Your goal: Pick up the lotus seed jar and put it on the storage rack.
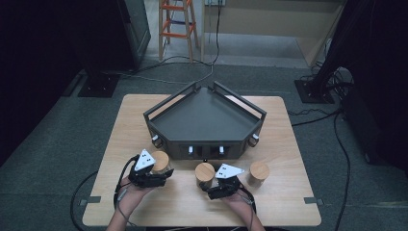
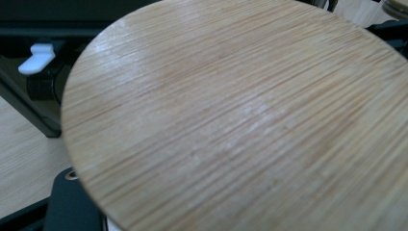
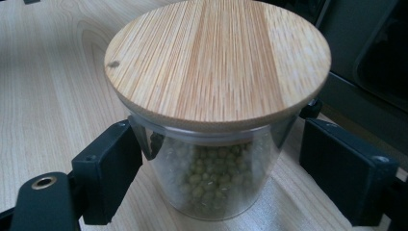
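Observation:
Three glass jars with bamboo lids stand in a row in front of a dark tray [image 1: 202, 120]. My left gripper [image 1: 161, 172] is shut on the left jar [image 1: 160, 160]. Its round lid [image 2: 240, 115] sits very close to the camera, and one black finger [image 2: 72, 204] shows beneath the lid's edge. My right gripper [image 1: 210, 186] is open around the middle jar [image 1: 204, 172]. That jar [image 3: 216, 178] holds green beans, and its lid [image 3: 216, 57] is on. The left pad [image 3: 113, 168] is next to the glass, while the right pad [image 3: 346, 168] stands a little off it.
A third jar [image 1: 259, 173] stands to the right of my right gripper. The tray has raised rails and white knobs [image 2: 36, 55] on its front. The table's [image 1: 288, 207] front edge is near the person's wrists. Cables trail off the table's left front corner.

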`<state>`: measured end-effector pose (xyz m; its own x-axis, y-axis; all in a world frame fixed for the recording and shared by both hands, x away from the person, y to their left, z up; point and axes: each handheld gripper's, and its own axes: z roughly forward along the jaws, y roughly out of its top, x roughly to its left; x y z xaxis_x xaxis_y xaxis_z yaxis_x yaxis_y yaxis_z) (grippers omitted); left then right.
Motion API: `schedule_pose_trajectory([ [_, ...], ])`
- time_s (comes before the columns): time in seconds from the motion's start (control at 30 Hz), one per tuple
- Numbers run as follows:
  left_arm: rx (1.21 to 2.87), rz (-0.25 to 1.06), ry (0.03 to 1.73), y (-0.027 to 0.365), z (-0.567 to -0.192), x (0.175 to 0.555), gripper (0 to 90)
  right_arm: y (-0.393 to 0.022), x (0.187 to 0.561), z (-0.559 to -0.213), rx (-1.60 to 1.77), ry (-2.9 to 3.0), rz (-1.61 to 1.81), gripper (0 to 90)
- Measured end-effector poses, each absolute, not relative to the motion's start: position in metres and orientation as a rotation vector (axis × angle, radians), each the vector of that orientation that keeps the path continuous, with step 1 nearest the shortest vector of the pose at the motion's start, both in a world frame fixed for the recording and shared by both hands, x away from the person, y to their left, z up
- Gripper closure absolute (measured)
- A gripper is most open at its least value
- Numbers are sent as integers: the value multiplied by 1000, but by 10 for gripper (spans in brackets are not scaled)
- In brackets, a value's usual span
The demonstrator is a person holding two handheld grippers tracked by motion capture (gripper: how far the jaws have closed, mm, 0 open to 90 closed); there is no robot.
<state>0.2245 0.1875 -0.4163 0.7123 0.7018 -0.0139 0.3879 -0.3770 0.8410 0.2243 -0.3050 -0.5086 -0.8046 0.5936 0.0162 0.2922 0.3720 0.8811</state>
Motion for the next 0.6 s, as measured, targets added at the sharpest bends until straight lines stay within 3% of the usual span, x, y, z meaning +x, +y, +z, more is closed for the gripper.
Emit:
schedule_pose_trajectory([
  [0.6,2004,413,817,184,-395,238,255,-305,224,-509,780,2332,1405,150],
])
